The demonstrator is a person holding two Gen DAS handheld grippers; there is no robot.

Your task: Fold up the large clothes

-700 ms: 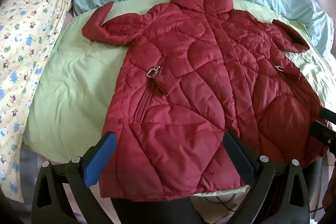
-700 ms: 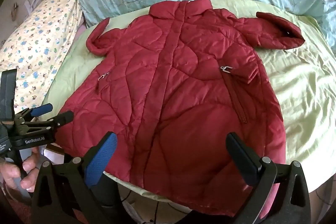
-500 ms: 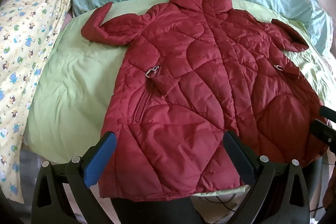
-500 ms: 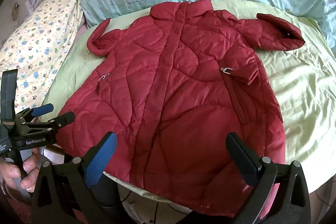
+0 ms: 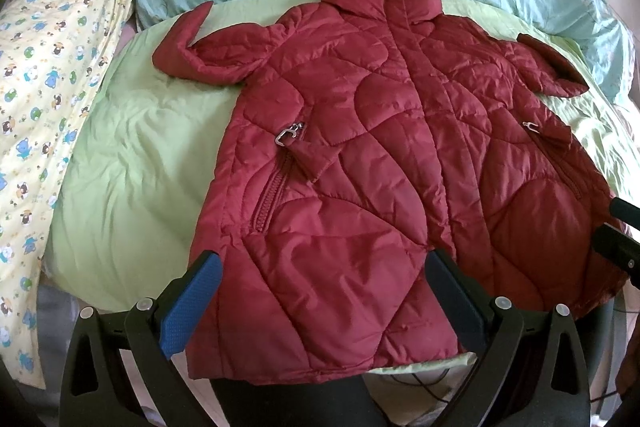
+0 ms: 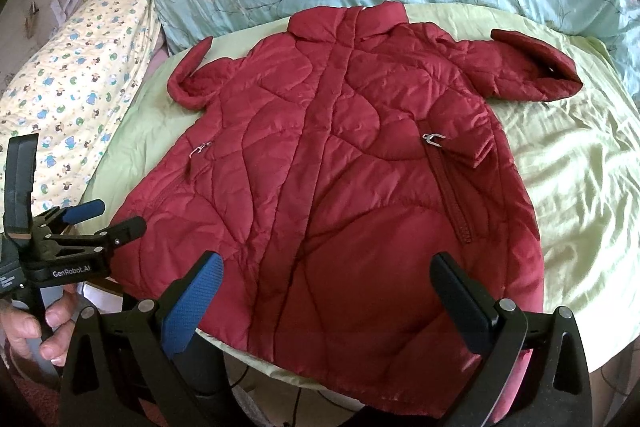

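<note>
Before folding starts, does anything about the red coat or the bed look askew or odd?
Mostly tidy: the red coat lies flat, front up, on the green quilt. Only its cuffs curl upward, and its hem overhangs the quilt's near edge.

Red quilted coat [image 5: 360, 167] flat on green quilt [image 5: 132, 167]; jaws apparently apart.

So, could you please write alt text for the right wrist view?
A dark red quilted coat lies spread flat, front up, on a light green quilt. The open right tongs frame its hem; the left tongs, also open, show at the left edge.
</note>
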